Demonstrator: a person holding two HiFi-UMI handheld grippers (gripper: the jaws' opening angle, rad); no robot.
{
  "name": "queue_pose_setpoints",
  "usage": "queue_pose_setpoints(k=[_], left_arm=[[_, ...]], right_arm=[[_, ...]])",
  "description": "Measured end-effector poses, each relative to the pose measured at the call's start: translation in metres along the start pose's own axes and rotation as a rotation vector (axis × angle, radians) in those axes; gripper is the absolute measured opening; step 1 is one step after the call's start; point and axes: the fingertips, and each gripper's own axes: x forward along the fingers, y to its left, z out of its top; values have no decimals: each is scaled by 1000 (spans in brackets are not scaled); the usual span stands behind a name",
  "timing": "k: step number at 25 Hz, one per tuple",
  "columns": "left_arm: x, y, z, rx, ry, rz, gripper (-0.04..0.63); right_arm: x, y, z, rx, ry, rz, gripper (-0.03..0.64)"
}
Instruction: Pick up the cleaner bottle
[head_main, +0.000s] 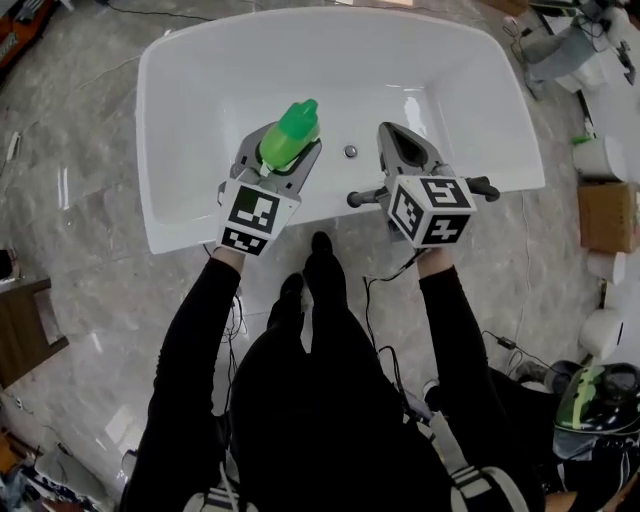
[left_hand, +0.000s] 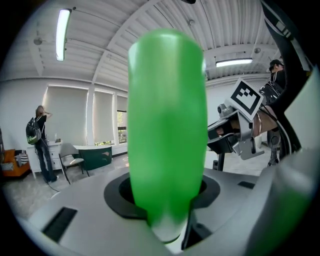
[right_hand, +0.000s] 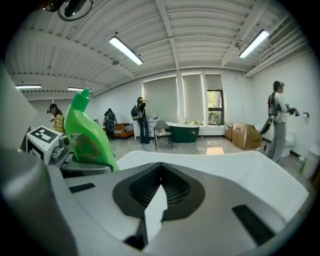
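Cleaner bottle (head_main: 288, 138), green, held upright above the white bathtub (head_main: 200, 90), left gripper (head_main: 287, 152) fingers pressed on its body, right gripper (head_main: 398, 140) near beside it, fingers together and empty, open marble floor (head_main: 90, 280) around the tub, cardboard box (head_main: 607, 215) at right edge.

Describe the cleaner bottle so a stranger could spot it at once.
Find the white bathtub on the marble floor. Above its near side the person's left gripper clamps the cleaner bottle. It is the only bright green thing over the tub; the right gripper beside it holds nothing.
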Motion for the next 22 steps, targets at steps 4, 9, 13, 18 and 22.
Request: queue_pose_setpoints(k=[4,9,13,18,22], left_arm=[[4,22,4,-1,21,29,192],[11,44,8,-12,36,73,190],[19,50,10,-17,53,103,190],[28,57,7,-33,78,133,190],[35,59,6,-40,106,144,190]], right_arm=[[24,2,16,-17,-9,53,2],[49,-4,29,-28,-6,100,2],[64,-13,33,-33,6,136,2],[77,-19,33,-38,16,179,2],[85,-24,33,-42,30,215,2]])
